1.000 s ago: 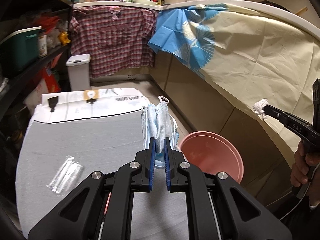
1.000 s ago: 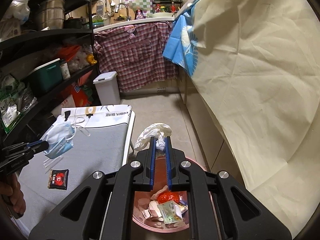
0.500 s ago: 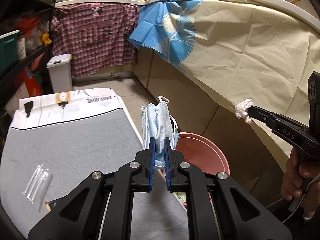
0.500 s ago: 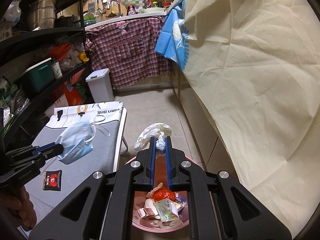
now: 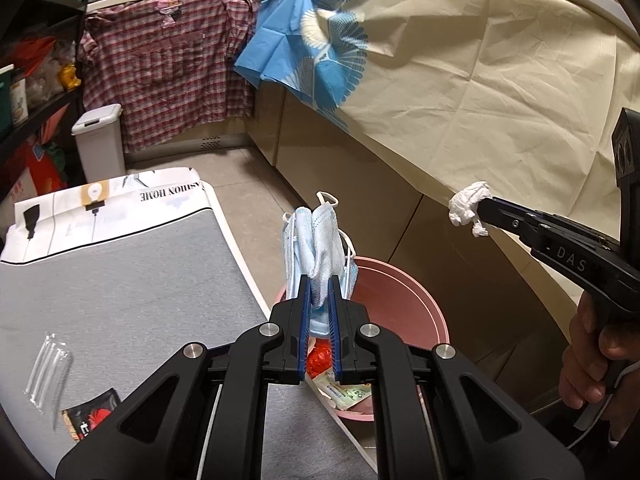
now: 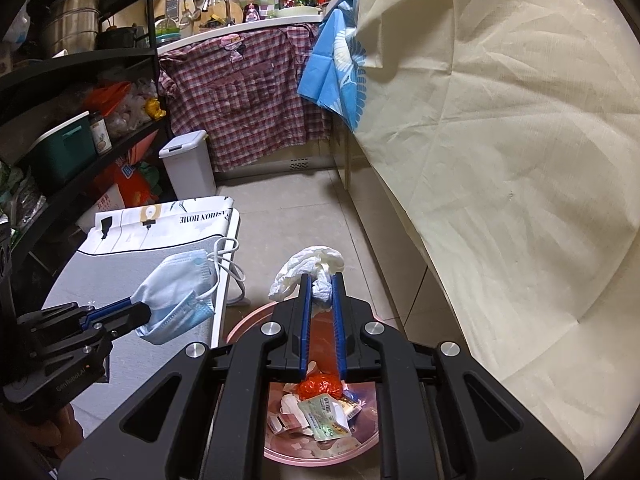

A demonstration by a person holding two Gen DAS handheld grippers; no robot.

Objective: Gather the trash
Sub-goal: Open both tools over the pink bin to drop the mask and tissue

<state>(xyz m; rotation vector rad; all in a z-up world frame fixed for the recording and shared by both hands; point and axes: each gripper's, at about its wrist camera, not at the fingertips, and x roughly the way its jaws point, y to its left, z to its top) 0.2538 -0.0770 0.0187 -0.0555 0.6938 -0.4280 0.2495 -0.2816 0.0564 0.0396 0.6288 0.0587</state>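
Grey table (image 5: 120, 292) lower left, pink basin (image 5: 400, 300) on the tiled floor (image 6: 304, 216) beside it; left gripper (image 5: 319, 280) clamps a face mask (image 5: 316, 248), right gripper (image 6: 320, 280) a tissue (image 6: 308, 268)

Cloth-draped counter (image 5: 480, 80), tiled floor (image 6: 304, 216)

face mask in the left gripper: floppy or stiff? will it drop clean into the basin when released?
Probably floppy: the face mask bunches into folds between the left gripper pads and droops at its edges. Likely very light, so it may drift rather than fall straight. Its ear loops dangle loose and could snag a finger on release above the pink basin.
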